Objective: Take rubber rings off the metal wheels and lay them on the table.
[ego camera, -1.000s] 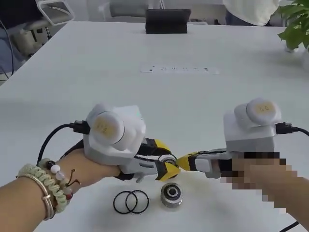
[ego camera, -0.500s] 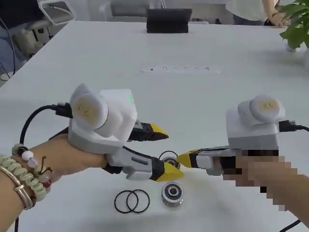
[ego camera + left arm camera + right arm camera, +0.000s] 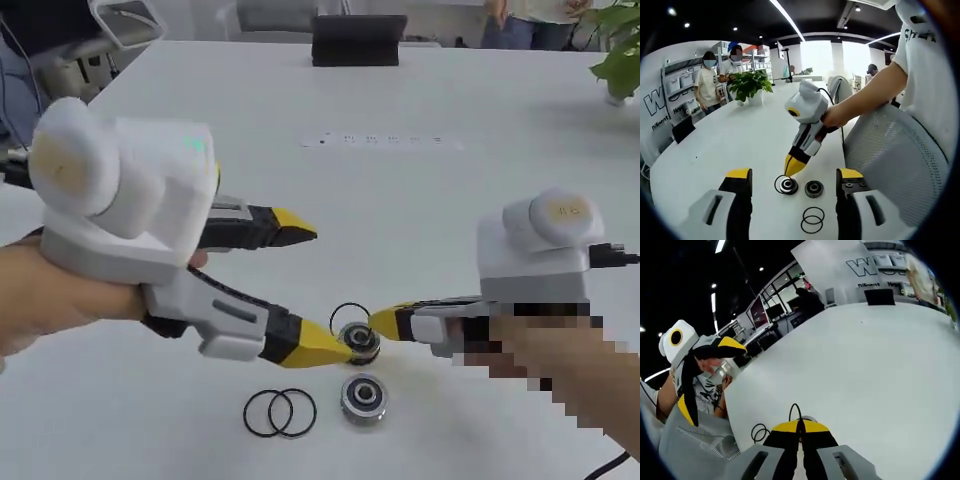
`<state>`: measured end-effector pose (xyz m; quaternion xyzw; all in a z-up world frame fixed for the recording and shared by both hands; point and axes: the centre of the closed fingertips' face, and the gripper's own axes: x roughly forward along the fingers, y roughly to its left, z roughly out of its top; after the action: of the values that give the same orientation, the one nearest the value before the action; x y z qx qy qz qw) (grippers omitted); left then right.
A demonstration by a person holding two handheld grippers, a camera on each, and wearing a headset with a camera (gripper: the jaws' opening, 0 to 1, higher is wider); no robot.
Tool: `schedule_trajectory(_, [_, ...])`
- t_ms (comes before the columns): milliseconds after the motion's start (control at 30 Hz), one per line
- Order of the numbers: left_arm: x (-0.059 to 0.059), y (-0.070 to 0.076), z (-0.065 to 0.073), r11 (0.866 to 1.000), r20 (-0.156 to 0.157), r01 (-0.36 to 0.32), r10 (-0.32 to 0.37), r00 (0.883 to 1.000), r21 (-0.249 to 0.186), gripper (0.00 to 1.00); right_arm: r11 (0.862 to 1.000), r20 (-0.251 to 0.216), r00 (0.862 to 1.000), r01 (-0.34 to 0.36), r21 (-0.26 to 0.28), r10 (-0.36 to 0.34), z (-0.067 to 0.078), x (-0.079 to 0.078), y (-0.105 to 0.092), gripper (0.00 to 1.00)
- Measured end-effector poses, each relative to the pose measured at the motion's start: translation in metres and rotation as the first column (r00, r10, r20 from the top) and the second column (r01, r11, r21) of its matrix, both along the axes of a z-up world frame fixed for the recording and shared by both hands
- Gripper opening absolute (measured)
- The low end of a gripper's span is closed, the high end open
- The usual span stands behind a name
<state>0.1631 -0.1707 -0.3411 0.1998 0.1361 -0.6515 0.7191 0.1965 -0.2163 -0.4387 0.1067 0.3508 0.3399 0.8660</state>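
Gaping left hand-held gripper faces right hand-held gripper pinched on rubber ring.

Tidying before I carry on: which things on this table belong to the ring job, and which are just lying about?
Job: two silver metal wheels, three thin black rubber rings, left gripper, right gripper.
Lying about: black tablet, white socket strip, green potted plant.

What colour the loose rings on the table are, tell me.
The rings are black, clearest in the head view.

Large partial "W…" logo on the back wall; smaller lettering beneath unreadable.
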Motion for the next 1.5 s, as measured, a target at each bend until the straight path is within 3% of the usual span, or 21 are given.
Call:
schedule_trajectory(267, [-0.006, 0.032, 0.010, 0.998, 0.013, -0.058, 0.058, 0.998, -0.016, 0.69, 1.000, 0.011, 1.000, -0.007, 0.021, 0.007, 0.007, -0.002, 0.005, 0.00])
schedule_trajectory(467, [-0.012, 0.050, 0.008, 0.994, 0.005, -0.105, 0.105, 0.994, -0.023, 0.70, 0.999, 0.014, 1.000, -0.013, 0.032, 0.012, 0.010, -0.001, 0.007, 0.00])
schedule_trajectory(633, [-0.016, 0.066, -0.004, 0.984, -0.049, -0.173, 0.171, 0.984, -0.031, 0.70, 0.999, 0.015, 1.000, -0.016, 0.046, 0.016, 0.014, -0.002, 0.009, 0.00])
schedule_trajectory(800, [-0.024, 0.077, -0.016, 0.979, -0.083, -0.202, 0.199, 0.976, -0.030, 0.71, 0.998, 0.012, 1.000, -0.014, 0.058, 0.013, 0.015, -0.003, 0.010, 0.00])
schedule_trajectory(1133, [-0.038, 0.095, -0.038, 0.968, -0.134, -0.251, 0.249, 0.959, 0.002, 0.71, 0.996, 0.018, 1.000, -0.010, 0.087, 0.008, 0.023, -0.003, 0.012, 0.00])
schedule_trajectory(1500, [-0.044, 0.105, -0.052, 0.958, -0.164, -0.287, 0.287, 0.944, 0.023, 0.72, 0.994, 0.020, 1.000, -0.023, 0.105, 0.021, 0.028, -0.007, 0.019, 0.00])
